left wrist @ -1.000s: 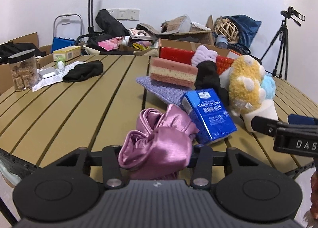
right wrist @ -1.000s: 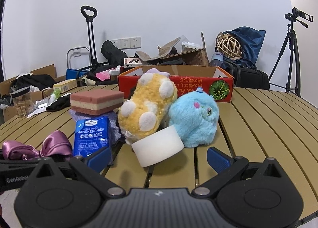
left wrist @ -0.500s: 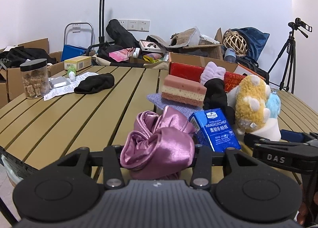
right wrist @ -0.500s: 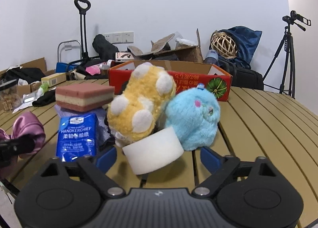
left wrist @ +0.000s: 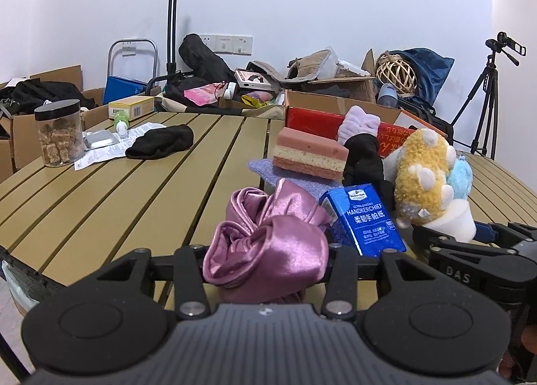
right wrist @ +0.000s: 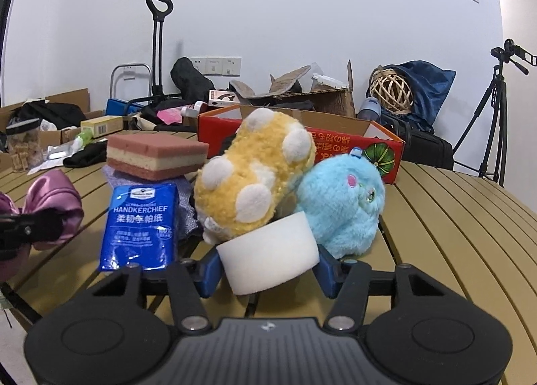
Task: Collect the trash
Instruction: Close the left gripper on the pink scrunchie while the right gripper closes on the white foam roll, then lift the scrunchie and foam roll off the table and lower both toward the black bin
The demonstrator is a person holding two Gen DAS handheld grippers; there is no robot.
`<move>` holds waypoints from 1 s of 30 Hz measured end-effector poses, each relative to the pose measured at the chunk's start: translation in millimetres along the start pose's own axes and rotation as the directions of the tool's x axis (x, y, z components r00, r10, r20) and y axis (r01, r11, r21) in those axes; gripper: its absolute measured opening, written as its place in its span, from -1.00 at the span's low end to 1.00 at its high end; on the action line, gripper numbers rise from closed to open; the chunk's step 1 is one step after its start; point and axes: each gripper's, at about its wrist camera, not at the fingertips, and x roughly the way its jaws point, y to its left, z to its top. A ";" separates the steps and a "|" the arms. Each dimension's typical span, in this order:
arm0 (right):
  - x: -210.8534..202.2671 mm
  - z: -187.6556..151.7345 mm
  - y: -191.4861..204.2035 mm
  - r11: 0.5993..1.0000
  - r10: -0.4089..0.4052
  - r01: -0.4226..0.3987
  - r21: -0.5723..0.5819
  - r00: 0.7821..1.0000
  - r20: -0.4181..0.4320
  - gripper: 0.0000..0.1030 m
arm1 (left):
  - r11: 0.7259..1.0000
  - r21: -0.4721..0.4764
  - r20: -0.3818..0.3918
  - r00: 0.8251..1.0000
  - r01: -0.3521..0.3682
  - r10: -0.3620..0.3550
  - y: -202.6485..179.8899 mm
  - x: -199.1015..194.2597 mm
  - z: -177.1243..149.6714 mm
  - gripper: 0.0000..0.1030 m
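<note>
My left gripper [left wrist: 268, 271] is shut on a bunched purple satin cloth [left wrist: 265, 234], held just above the near edge of the slatted table [left wrist: 100, 200]. In the right wrist view a white foam cylinder [right wrist: 268, 250] leans against a yellow plush toy [right wrist: 255, 180]. The jaws of my right gripper [right wrist: 266, 272] are closing on this cylinder, and the blue fingertips [right wrist: 209, 271] touch its two sides. A blue handkerchief pack [right wrist: 141, 220] lies to the left of it. The left gripper's side [right wrist: 20, 230] with the purple cloth shows at the far left there.
A light blue plush [right wrist: 342, 203] sits right of the yellow one. Behind them are a pink layered sponge [right wrist: 156, 156] on a purple cloth and a red cardboard box [right wrist: 349, 143]. A black cloth [left wrist: 161, 141], papers and a jar [left wrist: 59, 133] lie far left.
The right gripper's blue fingers have come in from wide apart to the sides of the white foam cylinder. The left gripper still holds the purple cloth and has tipped up slightly.
</note>
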 end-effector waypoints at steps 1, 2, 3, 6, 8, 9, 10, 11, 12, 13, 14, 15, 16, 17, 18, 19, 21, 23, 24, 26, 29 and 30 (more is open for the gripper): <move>-1.3 -0.4 -1.1 1.000 0.001 -0.001 0.003 1.000 0.002 0.07 | 1.000 0.001 0.001 1.000 -0.002 0.002 0.1 -0.4 0.1 -0.14; -2.7 -0.8 -2.5 1.000 0.002 -0.002 0.004 1.000 0.002 0.07 | 1.000 0.004 0.003 1.000 -0.004 0.004 -0.1 -1.0 0.0 -0.14; -4.5 -1.5 -3.8 1.000 0.003 -0.003 0.007 1.000 0.003 0.07 | 1.000 0.008 0.004 1.000 -0.005 0.005 -0.2 -1.3 0.0 -0.14; -9.4 -3.1 -7.8 1.000 0.010 -0.010 0.014 1.000 0.006 0.06 | 1.000 0.013 0.004 1.000 -0.008 0.008 -0.5 -2.4 -0.1 -0.13; -14.4 -3.4 -9.9 1.000 0.017 -0.017 0.017 1.000 0.013 0.06 | 1.000 0.013 0.001 1.000 -0.007 0.007 -0.6 -2.2 -0.7 -0.13; -16.6 -3.5 -11.3 1.000 0.020 -0.020 0.018 1.000 0.017 0.06 | 1.000 0.013 0.001 1.000 -0.006 0.006 -0.6 -1.9 -0.8 -0.13; -19.4 -3.4 -12.2 1.000 0.023 -0.023 0.019 0.999 0.022 0.06 | 1.000 0.014 0.000 1.000 -0.005 0.005 -1.1 -2.0 -1.1 -0.13; -22.1 -3.3 -13.1 0.999 0.027 -0.028 0.021 0.999 0.025 0.06 | 1.000 0.015 0.001 1.000 -0.004 0.004 -1.3 -2.4 -1.5 -0.13; -24.3 -3.0 -13.8 0.999 0.032 -0.032 0.022 0.999 0.027 0.06 | 1.000 0.017 0.001 1.000 -0.003 0.003 -1.6 -2.5 -1.7 -0.13; -26.3 -3.1 -14.4 0.999 0.035 -0.035 0.023 0.999 0.029 0.06 | 1.000 0.019 0.003 1.000 -0.002 0.002 -2.0 -3.2 -1.8 -0.13; -28.8 -3.4 -14.7 0.999 0.038 -0.039 0.023 0.999 0.031 0.06 | 1.000 0.020 0.005 1.000 0.001 -0.001 -2.3 -4.0 -1.9 -0.13; -30.8 -3.4 -15.0 0.999 0.042 -0.043 0.023 0.999 0.032 0.06 | 1.000 0.022 0.007 1.000 0.002 -0.002 -2.5 -4.9 -2.3 -0.13; -33.1 -3.8 -15.4 0.999 0.047 -0.048 0.022 0.998 0.033 0.06 | 1.000 0.024 0.009 1.000 0.003 -0.003 -2.9 -5.9 -2.5 -0.13; -35.5 -4.4 -15.7 0.998 0.051 -0.052 0.020 0.998 0.034 0.06 | 1.000 0.025 0.011 1.000 0.004 -0.005 -3.5 -6.9 -2.3 -0.13; -37.8 -5.1 -15.9 0.998 0.054 -0.055 0.018 0.998 0.035 0.06 | 1.000 0.025 0.012 1.000 0.006 -0.006 -3.2 -7.7 -2.7 -0.13; -39.3 -4.7 -15.4 0.998 0.057 -0.058 0.014 0.998 0.034 0.06 | 1.000 0.025 0.012 1.000 0.007 -0.007 -3.2 -8.4 -2.9 -0.13; -42.9 -6.0 -16.8 0.998 0.063 -0.064 0.012 0.997 0.034 0.06 | 1.000 0.024 0.011 1.000 0.011 -0.011 -2.9 -9.1 -3.3 -0.13; -46.8 -7.4 -18.1 0.997 0.070 -0.070 0.011 0.997 0.031 0.06 | 1.000 0.025 0.011 1.000 0.012 -0.013 -3.6 -10.6 -3.8 -0.13; -47.9 -7.5 -18.2 0.997 0.073 -0.073 0.011 0.997 0.029 0.06 | 1.000 0.025 0.012 1.000 0.013 -0.014 -4.0 -11.3 -3.9 -0.13; -51.8 -8.3 -20.0 0.997 0.080 -0.080 0.012 0.996 0.028 0.06 | 0.999 0.026 0.013 1.000 0.019 -0.019 -4.6 -13.0 -4.0 -0.13; -57.0 -9.9 -22.7 0.996 0.089 -0.089 0.012 0.996 0.022 0.06 | 0.999 0.031 0.013 1.000 0.027 -0.028 -6.2 -15.7 -5.0 -0.13; -58.6 -11.0 -23.8 0.996 0.092 -0.092 0.014 0.996 0.020 0.06 | 0.999 0.033 0.012 0.999 0.030 -0.030 -7.0 -16.2 -5.2 -0.13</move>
